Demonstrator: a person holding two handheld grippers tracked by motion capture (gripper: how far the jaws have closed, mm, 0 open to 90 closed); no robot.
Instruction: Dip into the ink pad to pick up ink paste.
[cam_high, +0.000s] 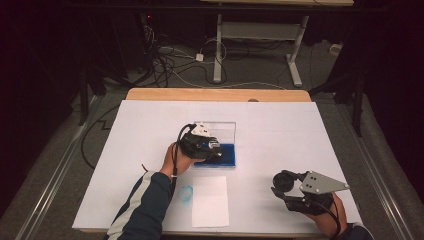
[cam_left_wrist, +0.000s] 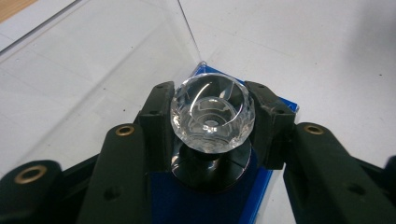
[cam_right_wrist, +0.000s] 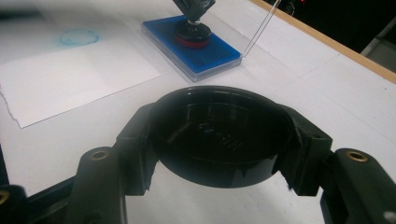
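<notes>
Pressing onto the blue ink pad (cam_left_wrist: 205, 196), a crystal-knobbed stamp (cam_left_wrist: 212, 114) is clamped by the left tool (cam_left_wrist: 212, 116); a black cap (cam_right_wrist: 219, 135) is gripped by the right tool (cam_right_wrist: 219, 140).

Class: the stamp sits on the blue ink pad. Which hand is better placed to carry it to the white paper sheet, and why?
Left. Its tongs already grip the stamp's clear knob over the ink pad, beside the paper; the right tongs hold a black cap.
</notes>
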